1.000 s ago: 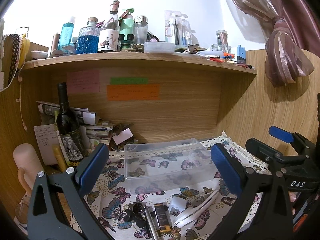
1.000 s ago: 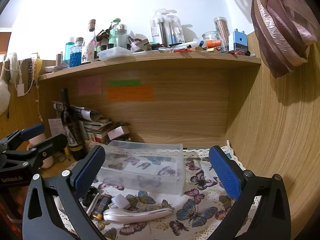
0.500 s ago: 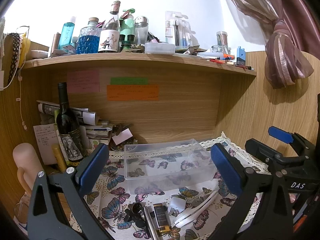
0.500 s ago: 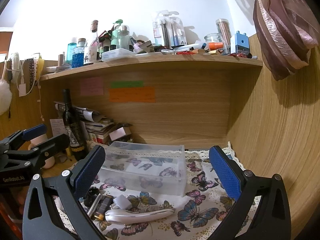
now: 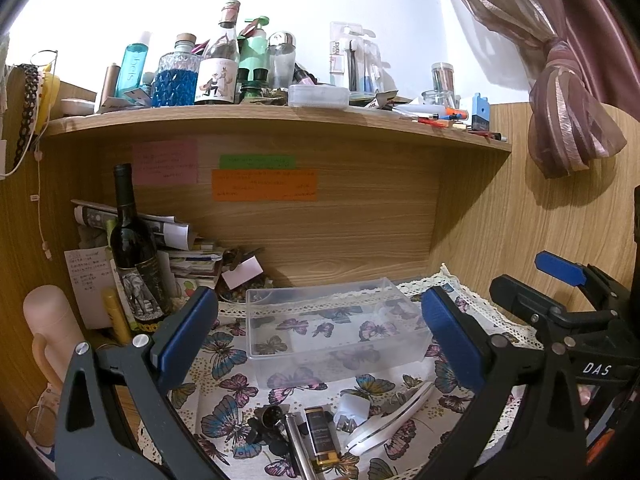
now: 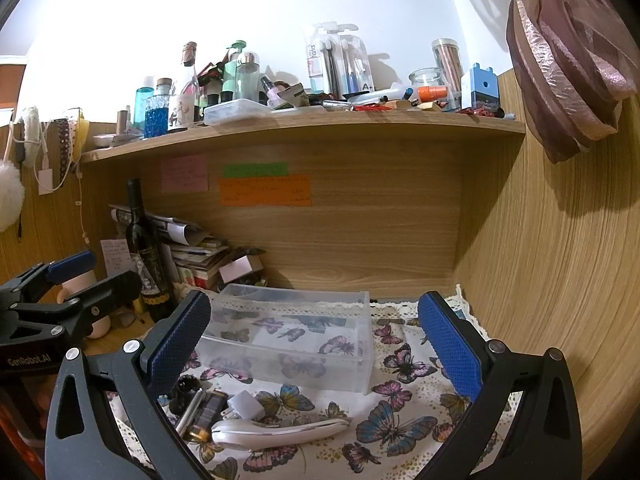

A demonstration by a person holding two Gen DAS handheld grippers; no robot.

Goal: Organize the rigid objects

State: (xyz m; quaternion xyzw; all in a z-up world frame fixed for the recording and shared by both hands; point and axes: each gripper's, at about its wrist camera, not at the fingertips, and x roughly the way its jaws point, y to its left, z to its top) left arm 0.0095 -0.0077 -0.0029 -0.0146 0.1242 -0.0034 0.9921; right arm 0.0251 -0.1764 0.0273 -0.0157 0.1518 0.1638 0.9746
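Note:
An empty clear plastic box [image 5: 332, 328] [image 6: 292, 340] stands on the butterfly cloth [image 5: 224, 364] [image 6: 404, 420]. In front of it lie small items: a long white device [image 5: 384, 420] [image 6: 276, 432], a white plug [image 5: 354, 408] [image 6: 244, 406], a dark rectangular lighter [image 5: 320, 432] [image 6: 204, 412], a metal stick [image 5: 298, 444] and black bits [image 5: 268, 420] [image 6: 182, 390]. My left gripper [image 5: 320, 328] is open and empty above them. My right gripper [image 6: 316, 340] is open and empty, to the right of the left one [image 6: 60, 296]; it shows in the left wrist view [image 5: 560, 292].
A dark wine bottle [image 5: 134, 252] [image 6: 146, 256], stacked papers [image 5: 188, 256] and a pink flask [image 5: 46, 332] stand at the back left. A shelf [image 5: 280, 120] crowded with bottles runs overhead. Wooden walls close the back and right [image 6: 560, 280].
The right wrist view has tilted slightly, so the scene sits a little lower in it. The left gripper has hardly moved. Both stay open.

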